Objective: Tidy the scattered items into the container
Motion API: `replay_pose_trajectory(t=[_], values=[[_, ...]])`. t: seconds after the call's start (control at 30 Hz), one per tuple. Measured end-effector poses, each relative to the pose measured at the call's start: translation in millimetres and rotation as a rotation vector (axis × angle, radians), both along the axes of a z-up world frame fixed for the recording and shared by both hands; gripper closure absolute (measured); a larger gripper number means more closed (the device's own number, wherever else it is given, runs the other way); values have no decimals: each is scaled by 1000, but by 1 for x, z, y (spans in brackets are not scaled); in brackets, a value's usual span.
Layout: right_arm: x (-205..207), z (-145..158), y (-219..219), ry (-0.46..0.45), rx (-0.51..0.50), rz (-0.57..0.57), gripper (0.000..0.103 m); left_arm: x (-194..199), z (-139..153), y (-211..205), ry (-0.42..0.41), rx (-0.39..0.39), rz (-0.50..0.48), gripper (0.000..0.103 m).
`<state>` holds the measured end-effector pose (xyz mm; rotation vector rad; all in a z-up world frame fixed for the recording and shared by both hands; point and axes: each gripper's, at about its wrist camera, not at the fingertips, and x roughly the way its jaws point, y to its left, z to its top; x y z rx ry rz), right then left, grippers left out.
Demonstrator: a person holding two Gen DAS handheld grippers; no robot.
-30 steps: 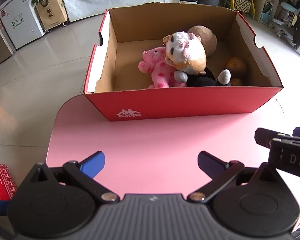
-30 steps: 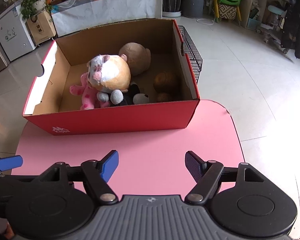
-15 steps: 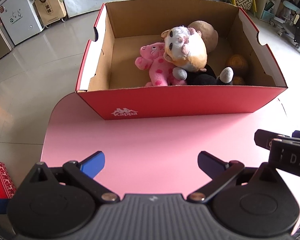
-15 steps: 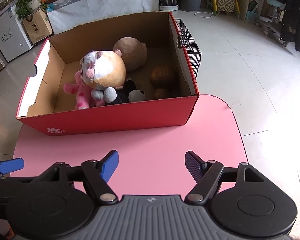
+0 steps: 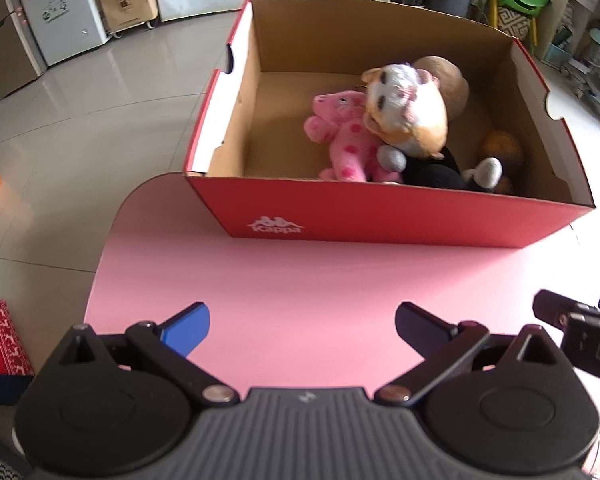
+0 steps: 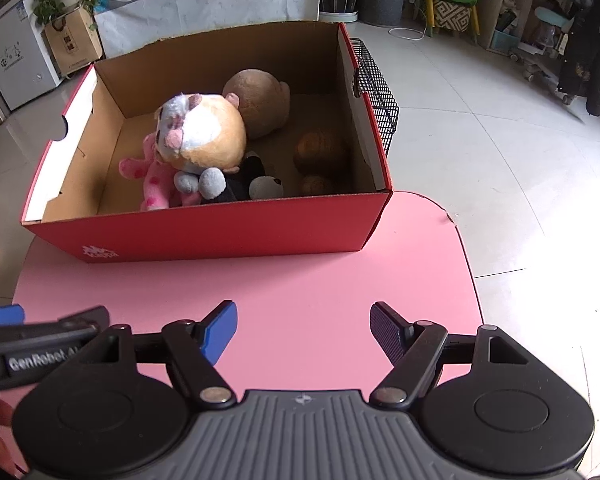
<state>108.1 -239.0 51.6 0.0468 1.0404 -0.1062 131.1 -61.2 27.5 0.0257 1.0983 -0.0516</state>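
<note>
Soft toys point(image 6: 200, 140) are piled inside the red box point(image 6: 220, 232) at the desk's point(image 6: 300, 288) far edge. Both the left gripper point(image 5: 302, 322) and right gripper point(image 6: 303, 328) are held with jaws wide and empty over the near edge.

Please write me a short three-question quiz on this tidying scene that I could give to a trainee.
1. True or false: the pink spotted plush lies on the pink table, outside the red box.
2. Multiple choice: the tan-and-white plush rests A) on top of the other toys, B) under the black-and-white plush, C) on the floor.
3. Short answer: how do the left gripper and the right gripper stand, and what do they hold?

Key
1. False: it lies inside the box.
2. A.
3. Both are open and empty, above bare tabletop in front of the box.
</note>
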Motion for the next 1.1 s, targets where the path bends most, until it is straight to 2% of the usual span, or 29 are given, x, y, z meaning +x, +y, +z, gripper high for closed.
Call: replay_pose_trajectory(t=[0.47, 1.1], values=[[-4, -10, 20, 44, -27, 86, 29, 0, 0, -1, -11, 20, 5, 0], [-5, -9, 18, 46, -15, 95, 29, 1, 1, -8, -23, 35, -6, 0]])
